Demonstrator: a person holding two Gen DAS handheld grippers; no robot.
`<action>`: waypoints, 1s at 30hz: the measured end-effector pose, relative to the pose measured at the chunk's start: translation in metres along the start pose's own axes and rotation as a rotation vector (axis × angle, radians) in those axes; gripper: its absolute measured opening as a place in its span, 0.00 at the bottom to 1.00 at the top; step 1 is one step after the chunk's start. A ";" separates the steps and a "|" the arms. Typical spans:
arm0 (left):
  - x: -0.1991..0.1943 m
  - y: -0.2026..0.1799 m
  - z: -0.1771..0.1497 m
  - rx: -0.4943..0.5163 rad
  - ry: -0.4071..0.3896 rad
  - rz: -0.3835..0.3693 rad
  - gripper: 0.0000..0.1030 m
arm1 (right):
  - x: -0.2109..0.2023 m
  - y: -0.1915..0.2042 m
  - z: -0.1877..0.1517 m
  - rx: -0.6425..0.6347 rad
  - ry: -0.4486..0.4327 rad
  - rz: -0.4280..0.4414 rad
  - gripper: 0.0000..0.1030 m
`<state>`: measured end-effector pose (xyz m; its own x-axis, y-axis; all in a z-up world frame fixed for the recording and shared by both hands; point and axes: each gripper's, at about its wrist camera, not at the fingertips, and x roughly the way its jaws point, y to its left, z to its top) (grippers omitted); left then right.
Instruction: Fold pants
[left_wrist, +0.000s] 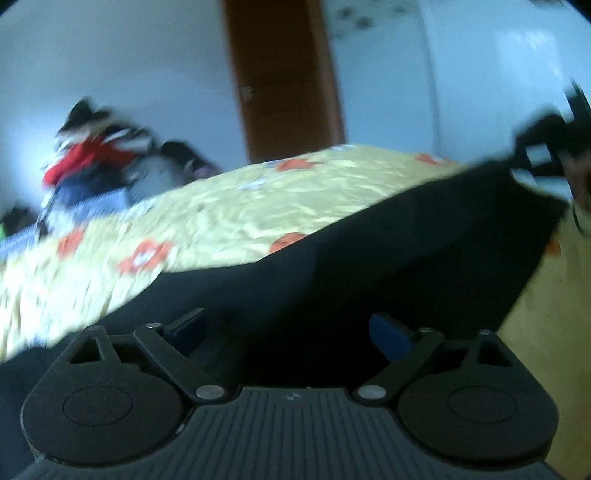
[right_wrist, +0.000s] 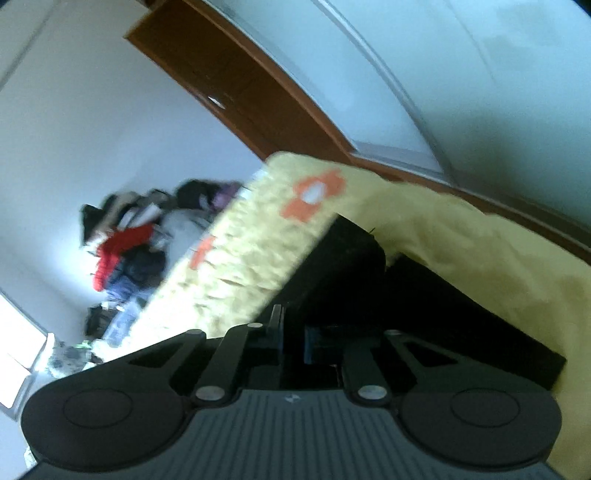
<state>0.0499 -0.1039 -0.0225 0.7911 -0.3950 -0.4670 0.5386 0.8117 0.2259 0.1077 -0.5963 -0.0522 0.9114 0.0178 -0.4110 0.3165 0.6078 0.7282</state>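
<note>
- The black pants (left_wrist: 388, 258) lie spread on the bed (left_wrist: 229, 206).
- Judged step: gripping edges for a fold.
- Left tongs (left_wrist: 291, 332) gape wide over the cloth, holding nothing.
- Right tongs (right_wrist: 293, 341) are nearly closed, seemingly pinching dark fabric; both tilt downward.
- Next: left must close, then lift together.
</note>
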 end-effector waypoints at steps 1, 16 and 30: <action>0.006 -0.003 0.002 0.025 0.014 -0.004 0.85 | -0.004 0.006 0.002 -0.019 -0.013 0.013 0.10; 0.000 0.043 0.035 -0.243 -0.025 -0.014 0.06 | 0.002 0.045 0.048 -0.028 -0.056 0.105 0.09; -0.034 0.028 -0.011 -0.231 0.068 -0.160 0.07 | -0.069 -0.050 -0.006 0.054 -0.106 -0.102 0.09</action>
<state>0.0349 -0.0631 -0.0093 0.6758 -0.5023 -0.5394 0.5683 0.8212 -0.0527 0.0272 -0.6227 -0.0635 0.8956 -0.1270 -0.4263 0.4197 0.5584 0.7156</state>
